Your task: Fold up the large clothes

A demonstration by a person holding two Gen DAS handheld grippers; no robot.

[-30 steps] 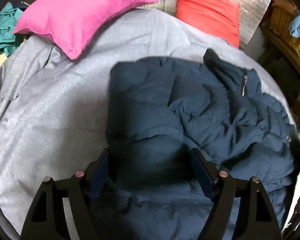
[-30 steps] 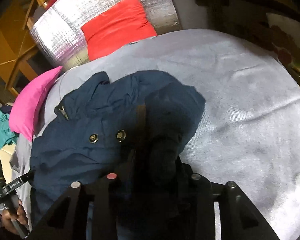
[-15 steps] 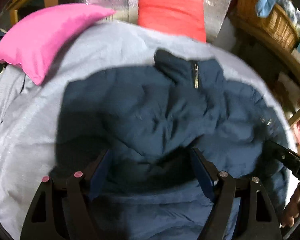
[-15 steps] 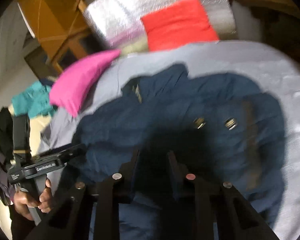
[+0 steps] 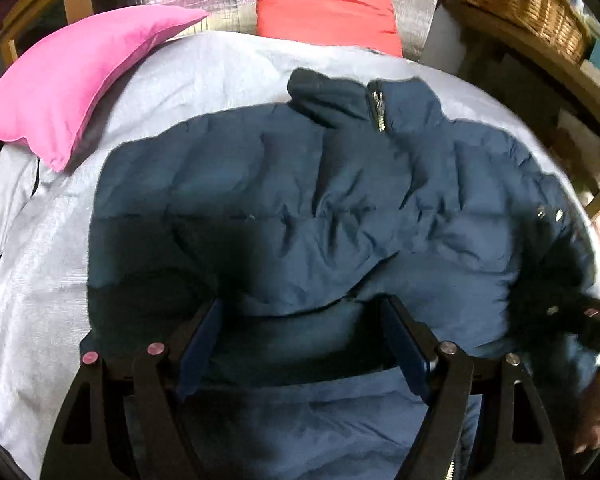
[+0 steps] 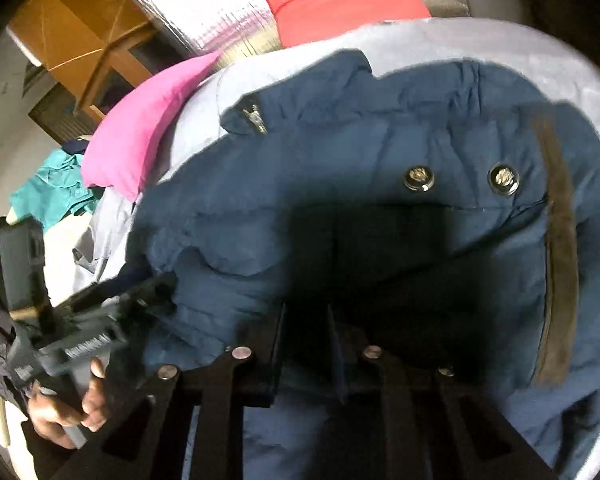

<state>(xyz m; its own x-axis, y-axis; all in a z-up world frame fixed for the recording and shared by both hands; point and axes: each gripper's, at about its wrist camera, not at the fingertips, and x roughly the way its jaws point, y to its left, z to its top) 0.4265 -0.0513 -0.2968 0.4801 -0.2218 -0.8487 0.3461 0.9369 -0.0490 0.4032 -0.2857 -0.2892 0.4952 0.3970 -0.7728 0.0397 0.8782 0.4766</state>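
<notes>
A navy puffer jacket (image 5: 300, 200) lies spread front-down on a grey bed cover (image 5: 40, 280), collar and zipper (image 5: 376, 108) at the far side. My left gripper (image 5: 302, 308) is at the near hem, its jaws wide with a thick fold of jacket bunched from pad to pad. In the right wrist view the jacket (image 6: 340, 140) shows two snap buttons (image 6: 418, 178) and a brown strip (image 6: 560, 240). My right gripper (image 6: 305, 312) stands narrow, pinching dark jacket fabric. Each gripper shows at the other view's edge: the left gripper (image 6: 100, 320) in a hand (image 6: 68, 400), the right gripper (image 5: 572, 312).
A pink pillow (image 5: 72, 80) and a red pillow (image 5: 324, 4) rest at the bed's far side against a silver foil panel (image 6: 204, 8). A wicker basket (image 5: 532, 8) stands to the far right. A teal garment (image 6: 48, 192) lies off the bed's left side.
The jacket has gone from crumpled to spread wide across the bed. The right jaws have narrowed onto the fabric. Both views have swung, bringing the other gripper into sight.
</notes>
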